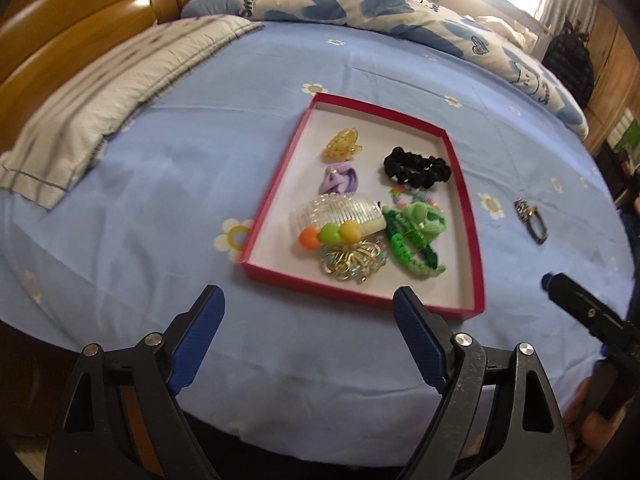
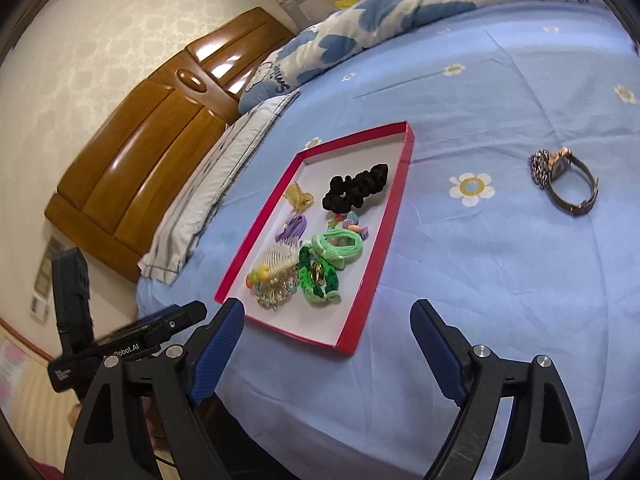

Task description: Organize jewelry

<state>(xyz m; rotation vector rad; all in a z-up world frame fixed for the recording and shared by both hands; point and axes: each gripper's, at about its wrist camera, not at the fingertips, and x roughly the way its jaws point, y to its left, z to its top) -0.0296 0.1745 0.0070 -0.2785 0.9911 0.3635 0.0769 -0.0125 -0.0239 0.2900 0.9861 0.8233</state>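
Both tools hang over the near edge of the blue flowered bedsheet (image 1: 160, 184) with nothing between their pads: the left gripper (image 1: 308, 304) has its jaws spread wide, and the right gripper (image 2: 328, 316) stands just as wide. Ahead of the left jaws, a little toward the right finger, lies the shallow red tray (image 1: 276, 160), and its near rim sits just beyond that fingertip. Inside it are a black scrunchie (image 1: 416, 168), a yellow claw clip (image 1: 342, 144), a purple hair tie (image 1: 340, 178), a clear comb (image 1: 336, 212), green bands (image 1: 416, 236) and a gold beaded piece (image 1: 352, 262). From the right jaws the tray lies ahead toward the left finger, while a watch (image 2: 564, 180) rests on the sheet well beyond the right finger, apart from the tray
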